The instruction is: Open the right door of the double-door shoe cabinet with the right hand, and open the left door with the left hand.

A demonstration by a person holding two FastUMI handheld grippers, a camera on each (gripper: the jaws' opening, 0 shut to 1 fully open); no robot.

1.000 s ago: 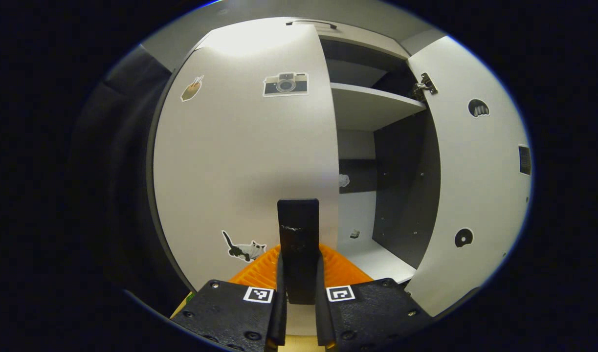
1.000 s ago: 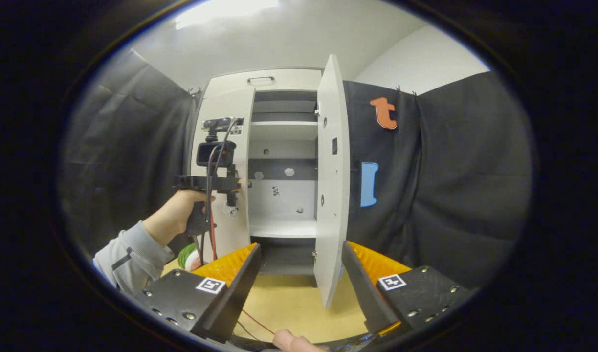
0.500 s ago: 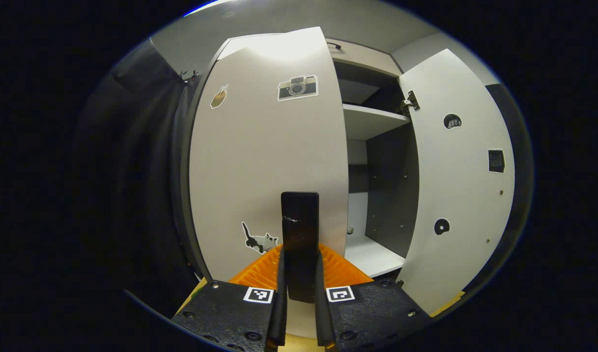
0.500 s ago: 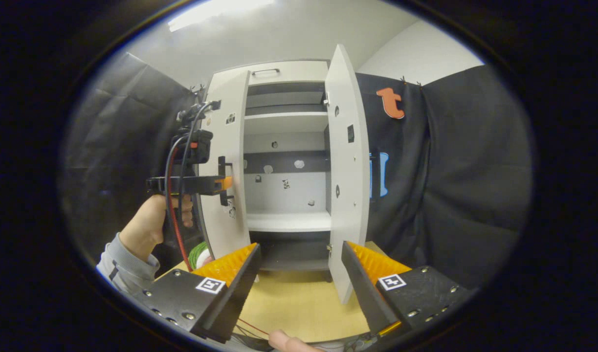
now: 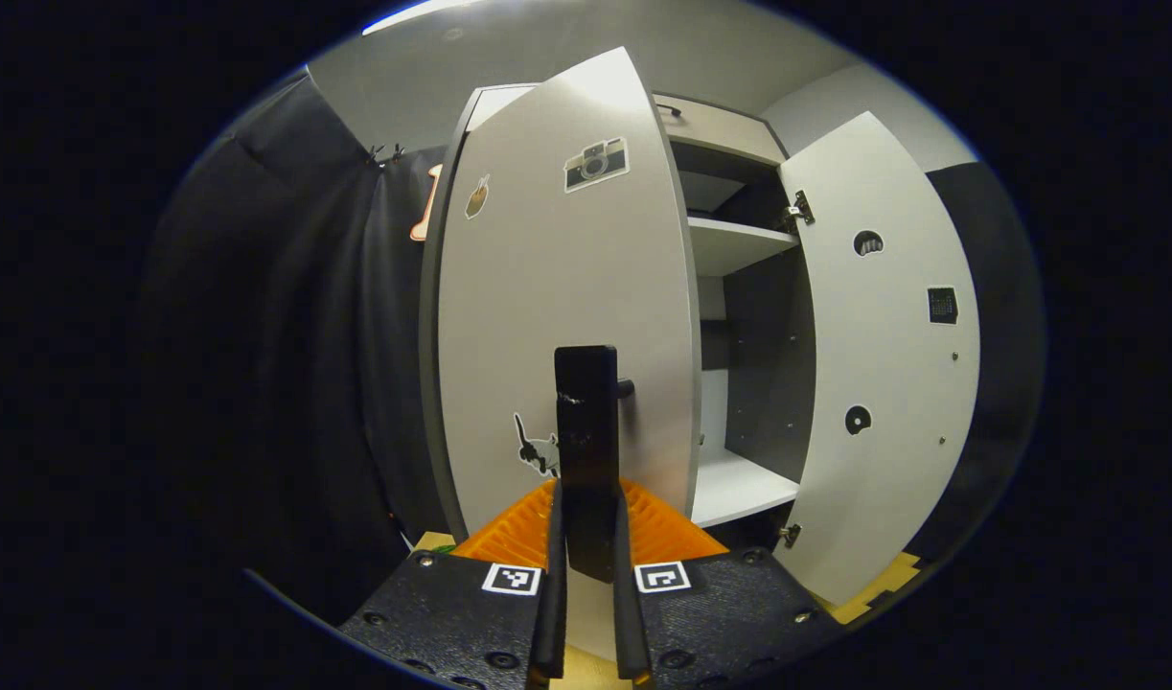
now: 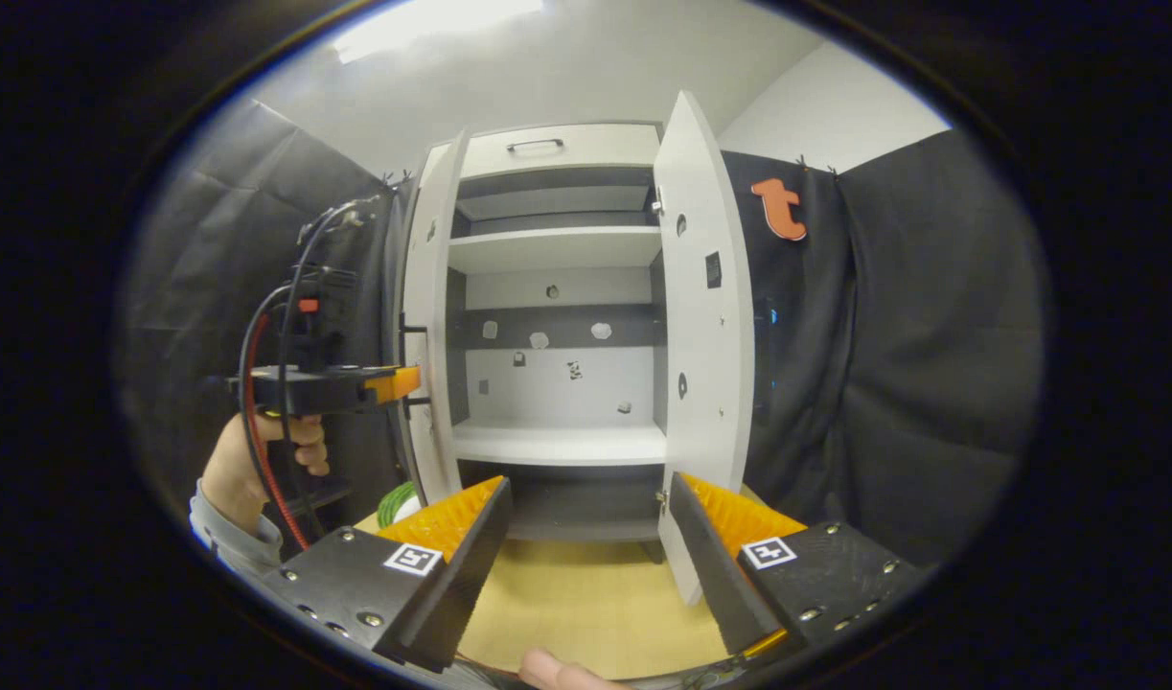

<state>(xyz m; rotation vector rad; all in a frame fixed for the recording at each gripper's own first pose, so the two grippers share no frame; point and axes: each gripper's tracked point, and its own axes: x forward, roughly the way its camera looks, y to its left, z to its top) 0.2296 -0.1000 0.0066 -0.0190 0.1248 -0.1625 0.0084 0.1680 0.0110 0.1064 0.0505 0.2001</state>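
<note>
Staged recording booth, not a home: black cloth (image 6: 892,316) draped as walls on both sides, white cabinet (image 6: 557,149) on a bare wood floor (image 6: 586,604), plain ceiling with a strip light (image 6: 432,19).

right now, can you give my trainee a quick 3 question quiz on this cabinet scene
1. True or false: the left gripper has its fingers closed on the handle of the left door.
2. Multiple choice: the right gripper is A) clamped on the right door, B) open and apart from it, C) resting on a shelf.
3. Fill in: the sticker near the top of the left door's outer face shows a ____.

Key: 1 true; 2 B; 3 camera.
</note>
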